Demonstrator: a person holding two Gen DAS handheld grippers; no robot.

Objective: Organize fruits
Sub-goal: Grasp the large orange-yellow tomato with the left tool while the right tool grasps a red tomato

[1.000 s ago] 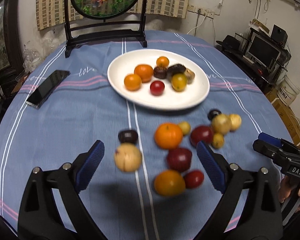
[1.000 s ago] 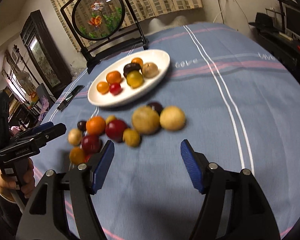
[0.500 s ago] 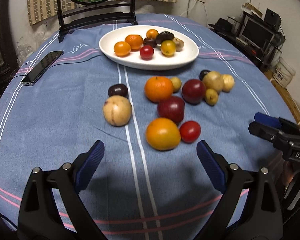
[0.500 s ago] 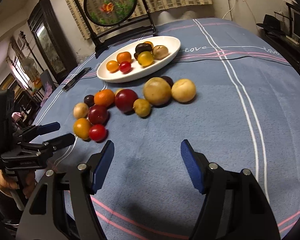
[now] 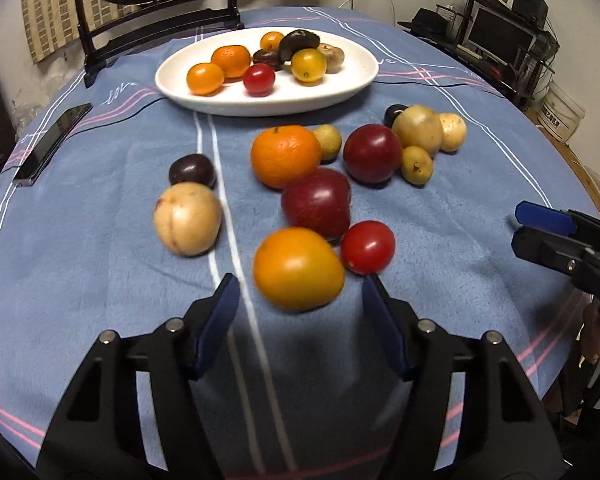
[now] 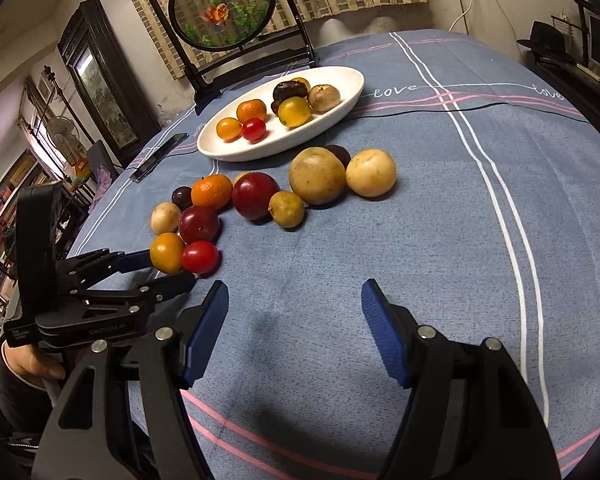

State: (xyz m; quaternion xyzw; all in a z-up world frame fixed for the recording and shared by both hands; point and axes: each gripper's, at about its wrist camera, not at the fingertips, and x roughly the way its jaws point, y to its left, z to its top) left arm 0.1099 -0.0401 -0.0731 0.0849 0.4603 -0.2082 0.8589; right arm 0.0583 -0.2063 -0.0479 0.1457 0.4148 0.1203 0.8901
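A white oval plate (image 5: 340, 92) at the back of the blue tablecloth holds several small fruits. In front of it lie loose fruits: a mandarin (image 5: 285, 156), two dark red plums (image 5: 316, 204), a red tomato (image 5: 367, 246), a pale peach (image 5: 187, 218) and some yellowish ones (image 5: 418, 131). My left gripper (image 5: 299, 285) points down at an orange-yellow fruit (image 5: 298, 268). Its jaws are closing, with the fruit between the tips and a gap on each side. The side view shows the same left gripper (image 6: 166, 268) around that fruit (image 6: 167, 252). My right gripper (image 6: 294, 292) is open over bare cloth.
A dark phone (image 5: 52, 144) lies at the left of the cloth. A round fish screen on a black stand (image 5: 160, 16) rises behind the plate. A desk with a monitor (image 5: 500, 36) and a white bucket (image 5: 560, 116) stand beyond the table's right edge.
My left gripper has sunk and come forward to the orange-yellow fruit, and its jaws have narrowed around it. The right gripper has hardly shifted.
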